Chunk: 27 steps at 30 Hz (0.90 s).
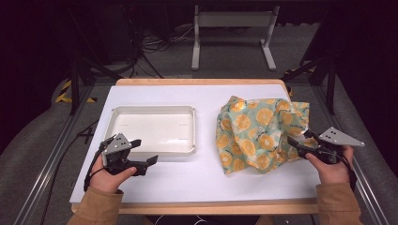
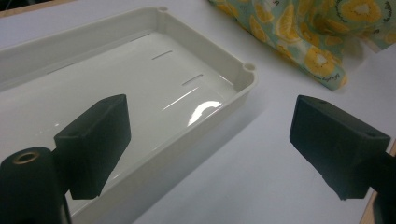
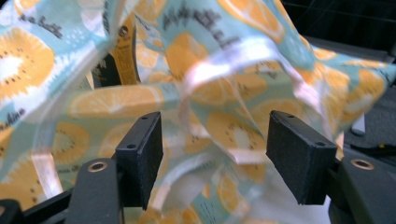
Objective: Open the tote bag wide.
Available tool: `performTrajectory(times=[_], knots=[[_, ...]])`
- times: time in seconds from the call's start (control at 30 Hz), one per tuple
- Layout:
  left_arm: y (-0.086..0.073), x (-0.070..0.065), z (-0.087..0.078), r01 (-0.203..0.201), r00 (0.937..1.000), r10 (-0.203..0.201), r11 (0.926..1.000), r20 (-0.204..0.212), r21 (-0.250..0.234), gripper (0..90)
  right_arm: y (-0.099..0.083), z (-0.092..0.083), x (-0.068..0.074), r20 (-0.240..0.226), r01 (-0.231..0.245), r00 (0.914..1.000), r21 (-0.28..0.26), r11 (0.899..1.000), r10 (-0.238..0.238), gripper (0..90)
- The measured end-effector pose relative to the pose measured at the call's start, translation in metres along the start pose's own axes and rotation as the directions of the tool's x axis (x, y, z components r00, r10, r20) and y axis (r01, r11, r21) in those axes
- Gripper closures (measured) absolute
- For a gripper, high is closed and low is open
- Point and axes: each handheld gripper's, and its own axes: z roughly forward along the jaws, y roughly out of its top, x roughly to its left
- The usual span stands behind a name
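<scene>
Broadly, the white-topped bench with a pale wood rim (image 1: 197, 180) keeps a wide bare strip along its near edge, running between the two hands, and a bare band between its two loads. On the left half lies a shallow white rectangular plastic tray (image 1: 152, 112), set well in from the left and far edges; its inside is glossy, with two short slots in the floor and small round bosses at the corners. On the right half sits a crumpled cloth printed with orange slices on pale teal (image 1: 256, 133), rumpled into a raised heap whose right side reaches close to the bench's right edge.

The left tongs (image 1: 149, 165), held in the person's left hand (image 1: 110, 176), hover just in front of the tray's near right corner with their jaws spread wide and nothing between them; in the left gripper view (image 2: 210, 140) one jaw lies over the tray's near wall and the other over bare bench.

The right tongs (image 1: 293, 143), held in the right hand (image 1: 333, 168), sit at the cloth's right side. In the right gripper view (image 3: 215, 154) the jaws stand apart with folds of fabric hanging in and behind the gap, not pinched.

Dark script is printed on the cloth, too blurred to read.

Beyond the bench, a grey metal frame (image 1: 232, 35) and loose dark cables (image 1: 155, 44) lie on the floor.
</scene>
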Motion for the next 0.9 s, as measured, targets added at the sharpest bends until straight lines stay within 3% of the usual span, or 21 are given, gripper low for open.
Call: performTrajectory(times=[0.2, 0.3, 0.43, 0.5, 0.9], knots=[[-0.002, 0.0, 0.004, 0.004, 1.0, -0.004, 0.9999, 0.002, 0.011, 13.1, 0.004, 0.005, 0.003, -0.013, 0.028, 0.9995, 0.008, 1.0, -0.028, 43.1], [-0.002, 0.0, 0.005, 0.013, 0.9999, -0.013, 0.9998, 0.004, 0.016, 13.1, 0.005, 0.005, 0.005, -0.02, 0.053, 0.9984, 0.023, 0.998, -0.052, 60.9], [-0.002, -0.001, 0.005, 0.013, 0.9999, -0.013, 0.9998, 0.007, 0.016, 13.0, 0.008, -0.003, 0.006, 0.019, 0.087, 0.996, 0.021, 0.996, -0.087, 84.7], [-0.002, 0.0, 0.006, 0.015, 0.9999, -0.015, 0.9998, 0.008, 0.014, 13.0, 0.009, -0.006, 0.007, 0.022, 0.095, 0.9952, 0.017, 0.995, -0.095, 89.4], [-0.002, 0.001, 0.006, 0.02, 0.9998, -0.02, 0.9997, 0.007, 0.016, 12.9, 0.028, -0.023, 0.015, -0.003, 0.117, 0.9931, -0.048, 0.992, -0.117, 90.0]])
